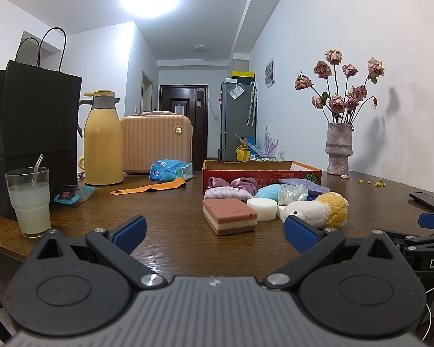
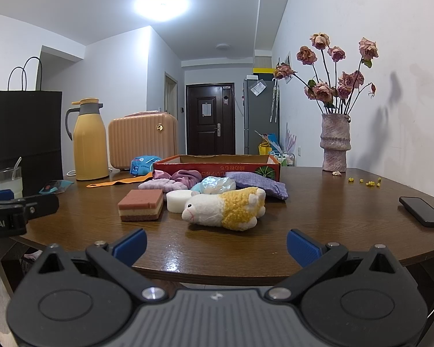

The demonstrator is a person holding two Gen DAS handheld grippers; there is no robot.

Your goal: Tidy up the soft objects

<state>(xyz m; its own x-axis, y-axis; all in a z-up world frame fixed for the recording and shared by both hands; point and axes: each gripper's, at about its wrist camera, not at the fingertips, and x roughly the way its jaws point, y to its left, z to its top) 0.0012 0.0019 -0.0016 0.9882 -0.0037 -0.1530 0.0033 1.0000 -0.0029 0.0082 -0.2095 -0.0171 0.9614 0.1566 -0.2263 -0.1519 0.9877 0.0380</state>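
On the table, plush sheep lies beyond spread right tongs.

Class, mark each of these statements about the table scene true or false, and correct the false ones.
1. Both the left gripper and right gripper are open and empty. True.
2. The white and yellow plush sheep lies inside the red cardboard box. False: it lies on the brown wooden table, in front of the box.
3. The layered pink sponge block sits beside the round white sponge. True.
4. The glass of pale drink is tipped over. False: it stands upright.
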